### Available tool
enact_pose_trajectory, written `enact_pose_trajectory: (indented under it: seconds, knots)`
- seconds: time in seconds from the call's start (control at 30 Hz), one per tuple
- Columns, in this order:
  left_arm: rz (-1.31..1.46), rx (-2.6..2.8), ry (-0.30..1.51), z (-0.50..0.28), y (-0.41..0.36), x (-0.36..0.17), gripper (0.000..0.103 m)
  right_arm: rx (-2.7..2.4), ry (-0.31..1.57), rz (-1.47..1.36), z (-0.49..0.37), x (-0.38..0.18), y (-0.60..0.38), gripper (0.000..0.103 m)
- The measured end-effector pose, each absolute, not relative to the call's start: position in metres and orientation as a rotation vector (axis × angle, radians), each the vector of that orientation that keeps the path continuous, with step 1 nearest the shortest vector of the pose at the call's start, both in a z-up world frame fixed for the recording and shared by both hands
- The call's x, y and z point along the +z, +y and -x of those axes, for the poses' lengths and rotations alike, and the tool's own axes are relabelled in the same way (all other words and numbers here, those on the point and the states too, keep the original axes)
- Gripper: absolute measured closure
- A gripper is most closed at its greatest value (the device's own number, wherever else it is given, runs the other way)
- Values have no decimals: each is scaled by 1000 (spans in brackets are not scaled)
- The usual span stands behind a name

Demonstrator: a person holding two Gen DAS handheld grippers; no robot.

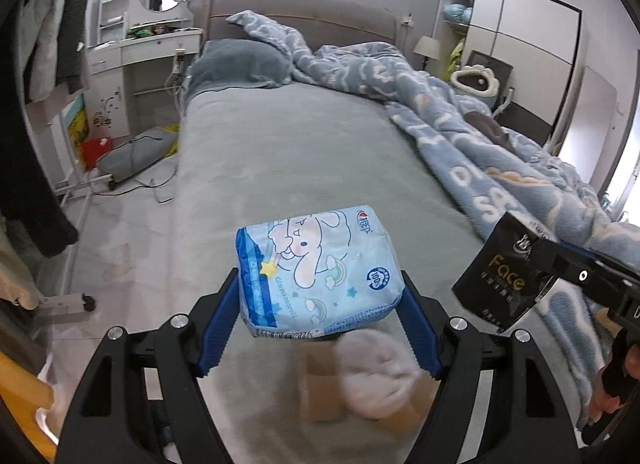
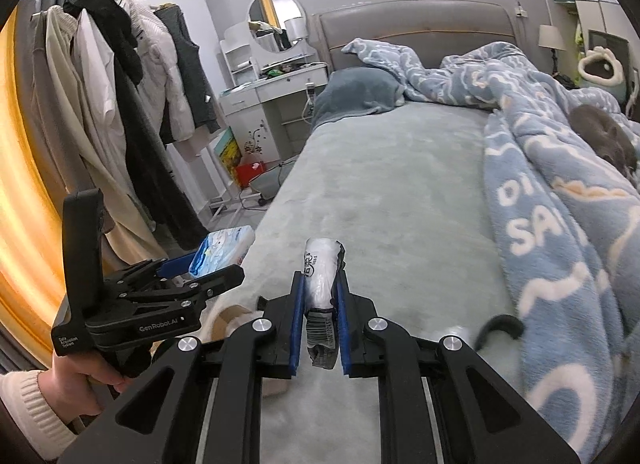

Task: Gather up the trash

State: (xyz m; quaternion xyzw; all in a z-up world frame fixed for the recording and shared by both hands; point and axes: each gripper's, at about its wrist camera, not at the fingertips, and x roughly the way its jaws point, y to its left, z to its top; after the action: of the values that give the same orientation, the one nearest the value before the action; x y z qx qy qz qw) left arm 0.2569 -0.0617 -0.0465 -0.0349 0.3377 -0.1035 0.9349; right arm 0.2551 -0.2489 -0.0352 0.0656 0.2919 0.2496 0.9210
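Note:
My left gripper [image 1: 318, 296] is shut on a light blue tissue pack [image 1: 318, 270] with a cartoon dog print and holds it above the near edge of the grey bed [image 1: 304, 151]. The pack and left gripper also show in the right wrist view [image 2: 222, 250]. My right gripper [image 2: 320, 284] is shut on a black "Face" sachet [image 2: 322, 268], seen edge-on between the blue pads. In the left wrist view the sachet [image 1: 506, 278] hangs at the right, held by the right gripper [image 1: 560, 264].
A cardboard box [image 1: 320, 388] holding a white crumpled wad [image 1: 376, 368] sits below the left gripper. A blue patterned blanket [image 1: 500, 151] covers the bed's right side. A clothes rack [image 2: 120, 103], white dresser [image 2: 276, 91] and floor clutter [image 1: 132, 151] stand left of the bed.

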Motion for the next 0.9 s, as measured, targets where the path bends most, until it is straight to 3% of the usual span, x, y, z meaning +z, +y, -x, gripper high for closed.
enact_pose_trajectory:
  seconds: [0.9]
  knots:
    - [20, -38, 888, -242, 53, -83, 26, 678, 590, -78, -268, -25, -122, 88]
